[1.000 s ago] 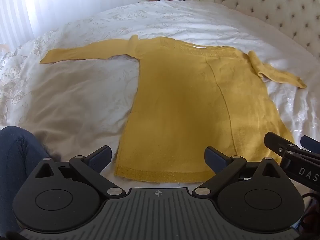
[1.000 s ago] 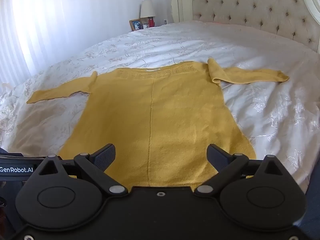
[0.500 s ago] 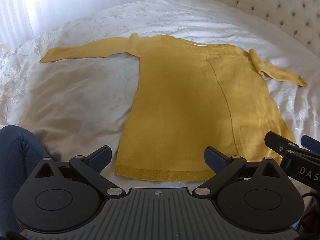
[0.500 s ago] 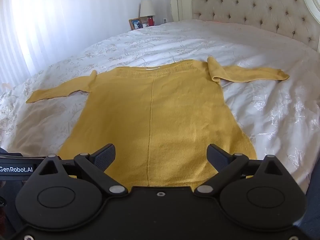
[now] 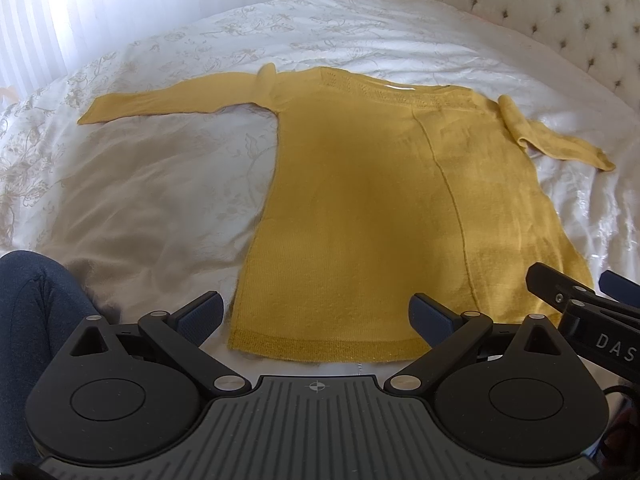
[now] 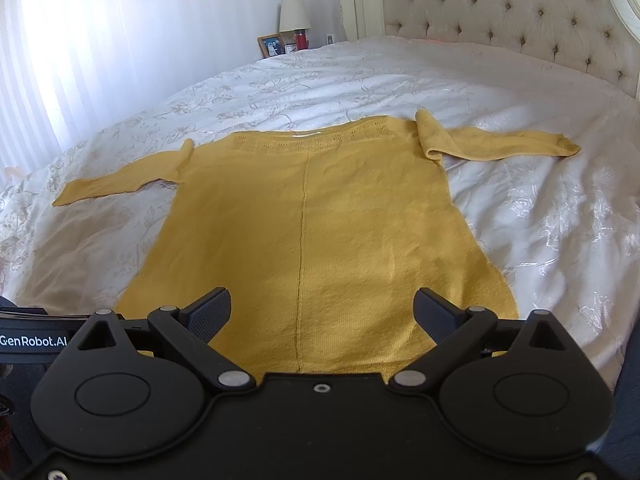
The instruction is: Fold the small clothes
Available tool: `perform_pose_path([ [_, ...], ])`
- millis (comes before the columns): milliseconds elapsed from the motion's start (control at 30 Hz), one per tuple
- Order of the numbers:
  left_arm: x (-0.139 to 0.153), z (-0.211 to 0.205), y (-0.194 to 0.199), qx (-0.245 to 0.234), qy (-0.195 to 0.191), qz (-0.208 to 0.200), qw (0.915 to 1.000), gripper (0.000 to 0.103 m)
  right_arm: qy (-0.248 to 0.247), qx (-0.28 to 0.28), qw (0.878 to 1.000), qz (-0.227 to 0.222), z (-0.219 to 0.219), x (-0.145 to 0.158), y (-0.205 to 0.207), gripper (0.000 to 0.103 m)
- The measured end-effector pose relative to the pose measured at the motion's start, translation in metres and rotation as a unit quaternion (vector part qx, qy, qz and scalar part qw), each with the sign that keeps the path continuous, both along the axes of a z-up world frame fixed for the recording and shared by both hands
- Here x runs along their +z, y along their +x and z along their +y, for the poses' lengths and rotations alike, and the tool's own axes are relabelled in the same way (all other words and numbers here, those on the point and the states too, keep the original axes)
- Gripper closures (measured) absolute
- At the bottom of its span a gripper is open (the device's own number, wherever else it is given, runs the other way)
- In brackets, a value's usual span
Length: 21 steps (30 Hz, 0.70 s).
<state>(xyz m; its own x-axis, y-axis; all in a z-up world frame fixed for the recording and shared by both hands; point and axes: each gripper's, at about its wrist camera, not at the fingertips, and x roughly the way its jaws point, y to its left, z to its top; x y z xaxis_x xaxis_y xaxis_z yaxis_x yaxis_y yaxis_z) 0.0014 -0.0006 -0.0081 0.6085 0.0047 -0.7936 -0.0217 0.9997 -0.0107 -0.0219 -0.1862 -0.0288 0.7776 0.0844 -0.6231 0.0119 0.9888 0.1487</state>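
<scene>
Sweater (image 5: 384,208), mustard knit, is laid flat on the bed (image 5: 168,208), hem nearest, both sleeves spread sideways. A raised seam runs down the middle; an openwork band is seen along the neckline. The right sleeve is bunched at the shoulder. The bedspread is white, glossy, floral-patterned and wrinkled. Left gripper (image 5: 316,314) is spread wide over the hem, nothing held; right gripper (image 6: 322,312) likewise, released above the hem. A tufted headboard (image 6: 520,20) is seen behind, with a lamp (image 6: 294,14) and photo frame (image 6: 271,45) at the far side.
</scene>
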Motion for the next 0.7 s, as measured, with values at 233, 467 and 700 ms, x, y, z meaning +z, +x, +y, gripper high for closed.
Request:
perform_pose_path([
  [233,-0.0009,-0.0011,-0.0002,0.001,0.0,0.001,1.0,0.002,0.0,0.0,1.0,0.002,0.0004,-0.0011,0.0003,0.005],
  [467,-0.0028,-0.0005,-0.0002,0.001,-0.001,0.003,1.0,0.002,0.003,0.0,1.0,0.002,0.0016,-0.0033,-0.0001,0.005],
  [700,-0.0032,0.0004,-0.0001,0.0,-0.002,0.004,1.0,0.002,0.007,-0.001,1.0,0.004,0.0018,-0.0042,-0.0002,0.005],
])
